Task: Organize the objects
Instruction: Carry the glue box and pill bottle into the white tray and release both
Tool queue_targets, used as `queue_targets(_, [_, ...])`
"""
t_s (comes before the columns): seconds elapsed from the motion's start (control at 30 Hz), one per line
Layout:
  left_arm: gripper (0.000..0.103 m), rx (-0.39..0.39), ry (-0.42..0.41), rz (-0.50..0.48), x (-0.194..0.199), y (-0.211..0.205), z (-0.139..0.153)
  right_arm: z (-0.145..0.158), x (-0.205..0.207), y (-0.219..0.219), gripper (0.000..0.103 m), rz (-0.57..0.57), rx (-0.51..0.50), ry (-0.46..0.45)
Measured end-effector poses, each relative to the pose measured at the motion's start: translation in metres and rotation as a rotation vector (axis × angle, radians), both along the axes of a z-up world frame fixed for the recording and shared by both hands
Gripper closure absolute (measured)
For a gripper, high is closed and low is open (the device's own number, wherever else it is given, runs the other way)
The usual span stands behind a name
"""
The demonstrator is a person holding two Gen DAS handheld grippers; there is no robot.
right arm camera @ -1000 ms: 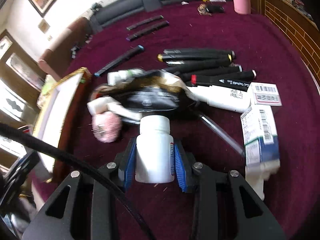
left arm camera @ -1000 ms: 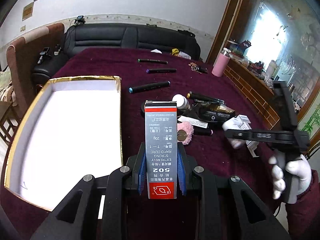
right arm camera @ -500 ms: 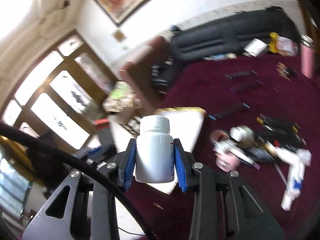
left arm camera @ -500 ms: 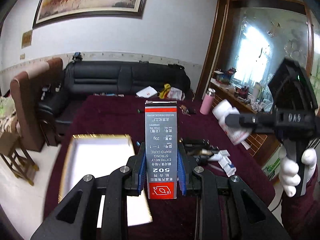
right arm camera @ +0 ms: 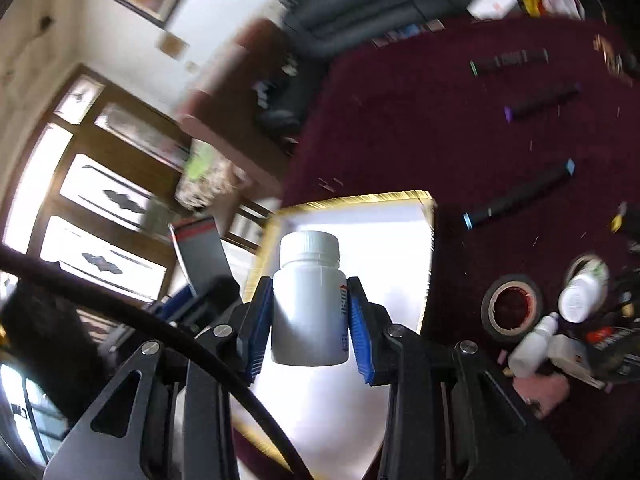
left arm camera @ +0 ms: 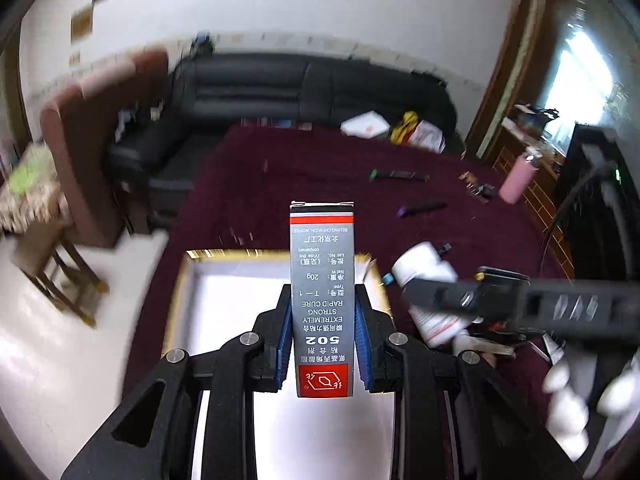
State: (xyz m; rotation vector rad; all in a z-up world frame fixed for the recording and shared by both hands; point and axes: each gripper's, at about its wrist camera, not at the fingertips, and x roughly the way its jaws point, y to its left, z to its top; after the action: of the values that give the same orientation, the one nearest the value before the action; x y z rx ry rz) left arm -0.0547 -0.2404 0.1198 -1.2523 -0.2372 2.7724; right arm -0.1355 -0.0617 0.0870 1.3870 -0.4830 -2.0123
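The left gripper (left arm camera: pixel 323 340) was clamped on a grey glue box (left arm camera: pixel 322 280), and the right gripper (right arm camera: pixel 310 320) squeezed a white bottle (right arm camera: pixel 309 300); both hung above the gold-rimmed tray (right arm camera: pixel 352 200) on the maroon table (right arm camera: pixel 440 120).

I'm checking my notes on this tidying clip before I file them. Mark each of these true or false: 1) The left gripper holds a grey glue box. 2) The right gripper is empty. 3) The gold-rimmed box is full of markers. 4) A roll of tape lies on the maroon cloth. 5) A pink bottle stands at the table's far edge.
1) True: the left gripper is shut on the grey glue box.
2) False: the right gripper grips a white pill bottle.
3) False: the gold-rimmed box shows only bare white inside; the markers lie on the maroon cloth.
4) True: the roll of tape lies there.
5) True: the pink bottle.
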Motion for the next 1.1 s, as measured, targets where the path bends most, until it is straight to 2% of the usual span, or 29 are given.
queue_targets(0.13, [0.080,0.044,-0.113,0.012,-0.038,-0.007,-0.061,-0.039,-0.025,-0.018,0.069,-0.025,0.114,-0.015])
queue_targets(0.23, [0.080,0.066,-0.166,0.025,-0.054,-0.010,-0.089,-0.056,-0.038,-0.024,0.069,-0.045,0.177,-0.015])
queue_targets(0.33, [0.080,0.098,-0.201,0.033,-0.064,-0.012,-0.102,-0.067,-0.049,-0.024,0.069,-0.060,0.215,-0.011])
queue_targets(0.47, [0.080,0.140,-0.210,0.040,-0.073,-0.010,-0.109,-0.060,-0.053,-0.025,0.069,-0.083,0.258,0.047])
queue_targets(0.73, [0.078,0.239,-0.236,0.060,-0.086,-0.016,-0.118,-0.059,-0.052,-0.017,0.068,-0.106,0.229,0.071])
queue_targets(0.97, [0.078,0.252,-0.240,0.066,-0.088,-0.018,-0.116,-0.060,-0.052,-0.022,0.068,-0.102,0.217,0.076])
queue_targets(1.1, [0.078,0.252,-0.222,0.063,-0.084,-0.014,-0.107,-0.046,-0.043,-0.012,0.068,-0.111,0.192,0.112])
